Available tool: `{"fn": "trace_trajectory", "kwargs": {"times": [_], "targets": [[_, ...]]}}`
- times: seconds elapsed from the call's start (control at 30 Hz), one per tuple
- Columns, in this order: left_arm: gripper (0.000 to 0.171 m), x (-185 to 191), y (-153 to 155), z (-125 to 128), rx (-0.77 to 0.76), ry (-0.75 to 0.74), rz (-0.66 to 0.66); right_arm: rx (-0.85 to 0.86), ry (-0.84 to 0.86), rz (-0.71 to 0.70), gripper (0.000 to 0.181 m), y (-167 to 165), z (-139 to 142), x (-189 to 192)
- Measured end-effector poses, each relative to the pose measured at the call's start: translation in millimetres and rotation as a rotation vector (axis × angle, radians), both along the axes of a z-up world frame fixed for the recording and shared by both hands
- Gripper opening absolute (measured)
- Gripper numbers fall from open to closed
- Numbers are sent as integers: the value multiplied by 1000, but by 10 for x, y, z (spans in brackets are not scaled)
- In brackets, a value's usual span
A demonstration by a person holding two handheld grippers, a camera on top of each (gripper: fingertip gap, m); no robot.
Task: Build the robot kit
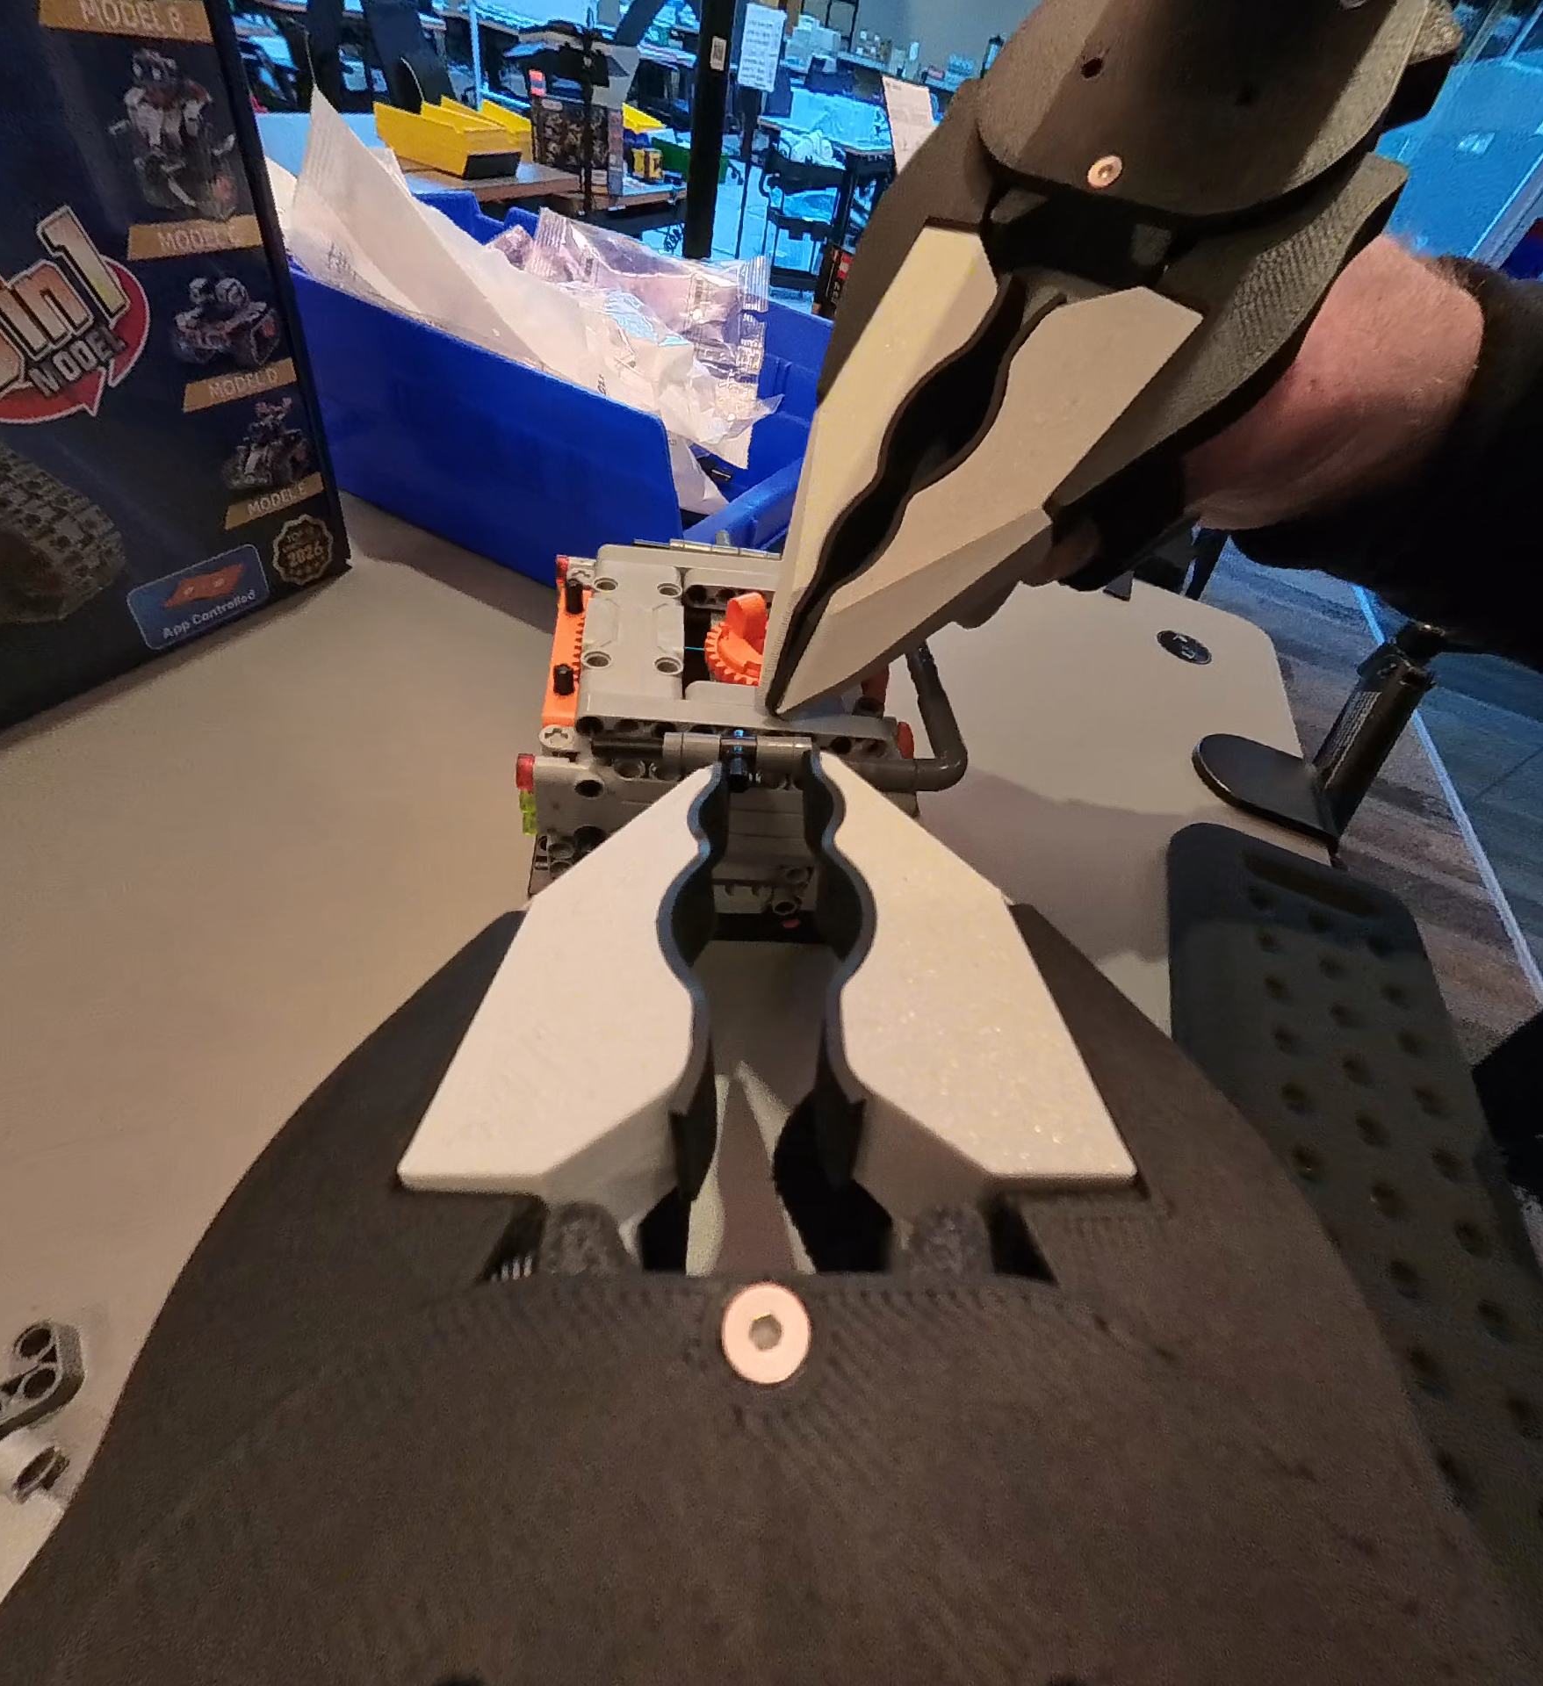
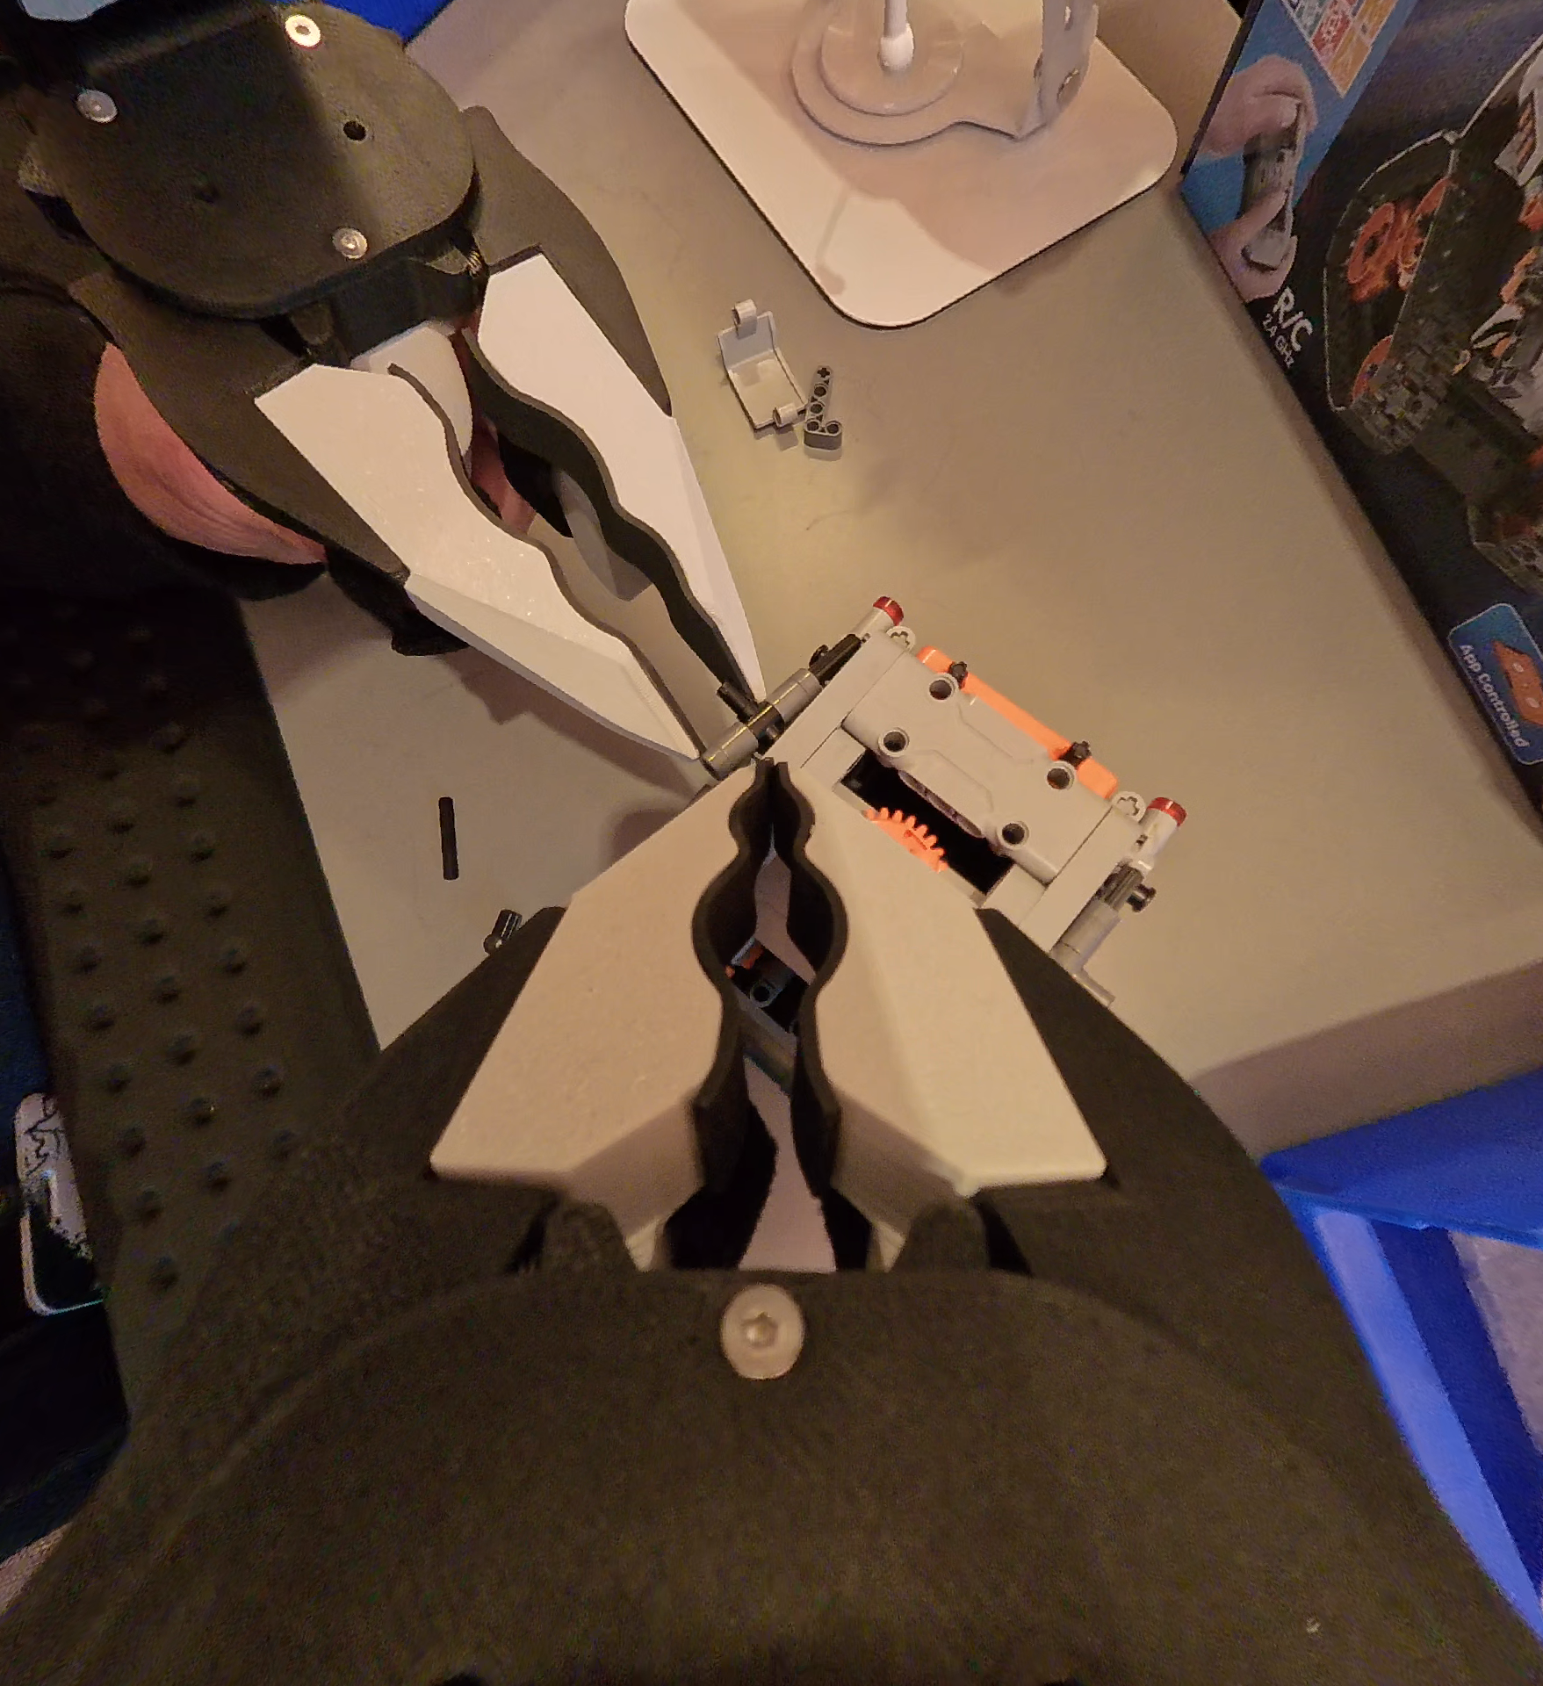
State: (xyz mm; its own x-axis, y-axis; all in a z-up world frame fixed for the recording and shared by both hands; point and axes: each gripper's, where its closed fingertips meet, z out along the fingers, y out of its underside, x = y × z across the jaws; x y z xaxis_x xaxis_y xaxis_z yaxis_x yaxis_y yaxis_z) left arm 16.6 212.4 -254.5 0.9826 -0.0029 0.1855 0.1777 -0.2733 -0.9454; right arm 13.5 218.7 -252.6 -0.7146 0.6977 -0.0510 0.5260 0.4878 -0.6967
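A small grey and orange building-block model (image 1: 631, 639) stands on the grey table (image 1: 202, 912), with an orange gear (image 1: 735, 639) inside its frame. My left gripper (image 1: 763, 771) is shut on a black pin (image 1: 736, 762) set in a grey rod along the model's near top edge. From above, the right wrist view shows the model (image 2: 959, 730), the black pin (image 2: 735, 698) and the left gripper (image 2: 731, 730). My right gripper (image 2: 772, 775) is shut with nothing seen between its tips. Those tips rest on the frame's top edge next to the rod, as the left wrist view (image 1: 776, 707) also shows.
A dark printed box (image 1: 110, 365) stands at the left. A blue bin (image 1: 475, 438) of plastic bags is behind the model. A black dimpled mat (image 1: 1351, 1095), a white stand base (image 2: 913, 155), a grey panel (image 2: 763, 374), a dark angled beam (image 2: 822, 411) and a black axle (image 2: 448, 837) lie around. The grippers are tip to tip, or close to it.
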Motion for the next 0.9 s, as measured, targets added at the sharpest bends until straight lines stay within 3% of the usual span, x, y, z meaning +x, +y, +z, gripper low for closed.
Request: {"fn": "trace_trajectory", "kwargs": {"times": [0.13,0.17,0.23,0.3,0.4,0.67,0.9], "targets": [[12,1,-9,-4,-39,83,9,2,-4,-16,0,-6,17,2],[6,-37,-32,-4,-38,31,17,-1,-2,-24,0,-1,25,3],[13,-81,-87,148,53,-143,3,8,12,-43,0,18,53,11],[18,-81,-89,114,28,-267,-25,9,0,-70,6,25,48,21],[19,7,-13,80,19,-365,-59,26,-6,-109,18,62,29,11],[9,-4,68,40,42,-544,-32,24,-24,-154,13,78,18,14],[2,57,105,13,48,-504,-37,-9,-32,-190,13,133,32,51]]}}
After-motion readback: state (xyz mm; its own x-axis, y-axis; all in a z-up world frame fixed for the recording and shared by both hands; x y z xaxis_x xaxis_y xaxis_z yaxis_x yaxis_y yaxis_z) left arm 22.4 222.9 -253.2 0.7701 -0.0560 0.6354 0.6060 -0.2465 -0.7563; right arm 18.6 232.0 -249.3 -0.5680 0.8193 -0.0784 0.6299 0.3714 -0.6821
